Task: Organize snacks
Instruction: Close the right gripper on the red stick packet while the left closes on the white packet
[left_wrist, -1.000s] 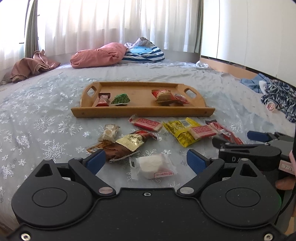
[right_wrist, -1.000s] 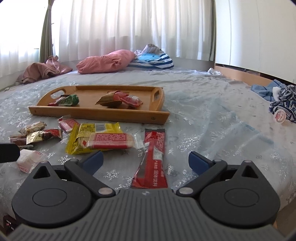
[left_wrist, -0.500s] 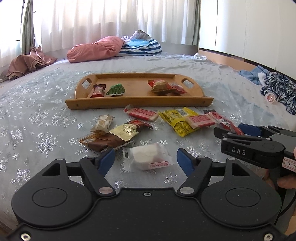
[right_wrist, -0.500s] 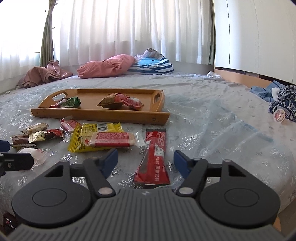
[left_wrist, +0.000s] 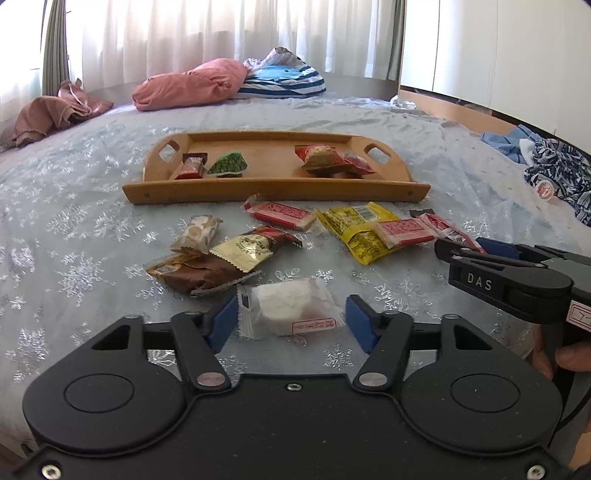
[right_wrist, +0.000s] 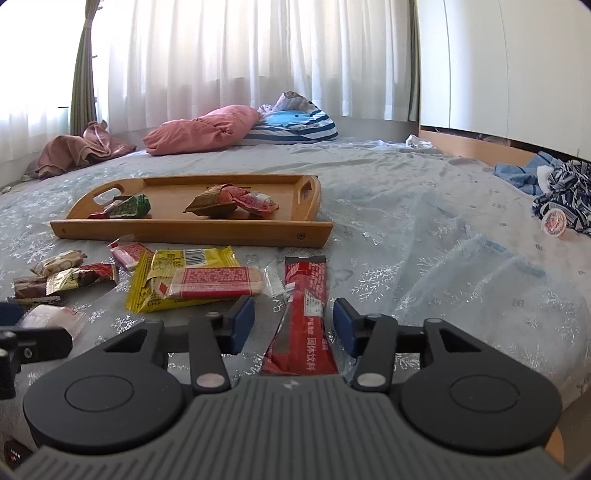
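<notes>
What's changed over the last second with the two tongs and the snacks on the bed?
Both tongs have narrowed and eased forward. The left tongs now bracket the white clear-wrapped snack, the right tongs the long red packet; neither is gripped yet, with gaps beside both. No snack has moved: the yellow packet and the rest on the bed, and those in the wooden tray, lie as before.

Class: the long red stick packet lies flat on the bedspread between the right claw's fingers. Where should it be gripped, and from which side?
Grip the long red stick packet across its narrow width near the near end, coming along its length from the near side. The right claw already straddles it, open.
</notes>
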